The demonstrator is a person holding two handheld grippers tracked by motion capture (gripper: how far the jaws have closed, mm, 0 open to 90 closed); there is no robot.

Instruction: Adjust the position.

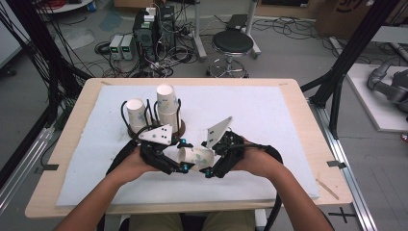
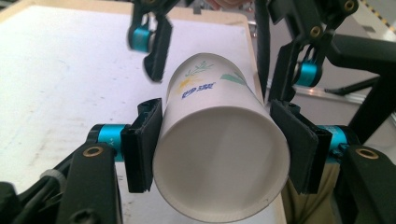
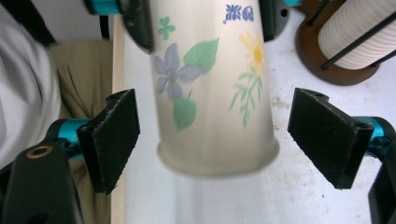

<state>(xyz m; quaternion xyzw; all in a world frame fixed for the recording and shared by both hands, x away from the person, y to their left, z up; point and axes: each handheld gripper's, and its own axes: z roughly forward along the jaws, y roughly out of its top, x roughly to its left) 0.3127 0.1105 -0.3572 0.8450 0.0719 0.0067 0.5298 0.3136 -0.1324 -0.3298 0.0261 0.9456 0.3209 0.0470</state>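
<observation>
At the lower middle of the high view, the paper cup (image 1: pixel 195 158) lies sideways between both hands — left gripper (image 2: pixel 219 144) clamped across its mouth end, right gripper (image 3: pixel 224 140) spread wide, clear of its base.

paper cup (image 3: pixel 212 93) between parted hand-held gripper (image 3: pixel 229 135) pads, untouched; wooden holder (image 3: pixel 322 60) beyond.

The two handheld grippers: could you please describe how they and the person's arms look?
Both the left gripper and the right gripper have black frames, turquoise pins at the jaws and flat black pads. A grey three-cornered plate with dark dots tops each. Black cables trail back. The forearms are bare, with no sleeves visible.
</observation>
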